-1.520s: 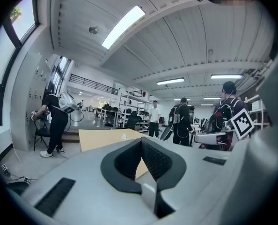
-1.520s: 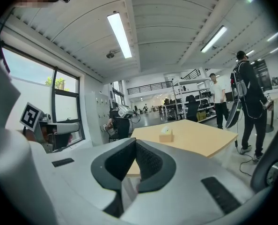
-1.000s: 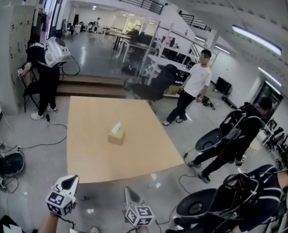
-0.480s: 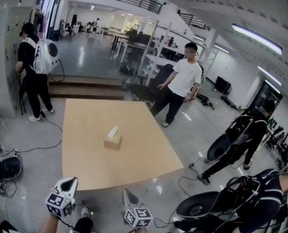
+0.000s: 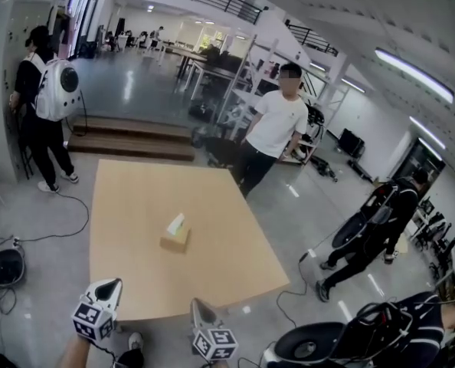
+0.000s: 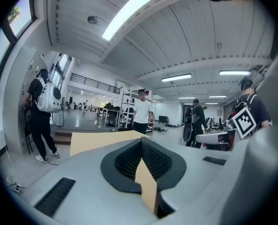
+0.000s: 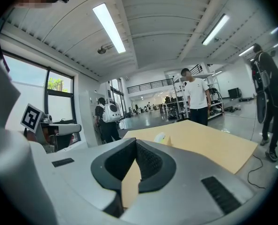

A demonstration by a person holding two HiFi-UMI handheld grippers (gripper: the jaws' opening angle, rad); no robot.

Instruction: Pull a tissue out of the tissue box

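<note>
The small tan cardboard tissue box [image 5: 175, 238] sits mid-way on the light wooden table [image 5: 128, 205]. Its long side seems to run away from the person, and a white tissue [image 5: 177, 222] pokes up. The right gripper view shows the box too (print too small to read). The left gripper view catches the table. The left gripper [image 6: 141, 142] and right gripper [image 7: 135, 142] are both pressed together on nothing, well apart from the box.

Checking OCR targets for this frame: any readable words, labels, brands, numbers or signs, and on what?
No readable text anywhere.
The tissue box: any print too small to read.
The left marker cube, right marker cube: black-and-white square patterns only, no letters or digits.
The white backpack: no legible label.
</note>
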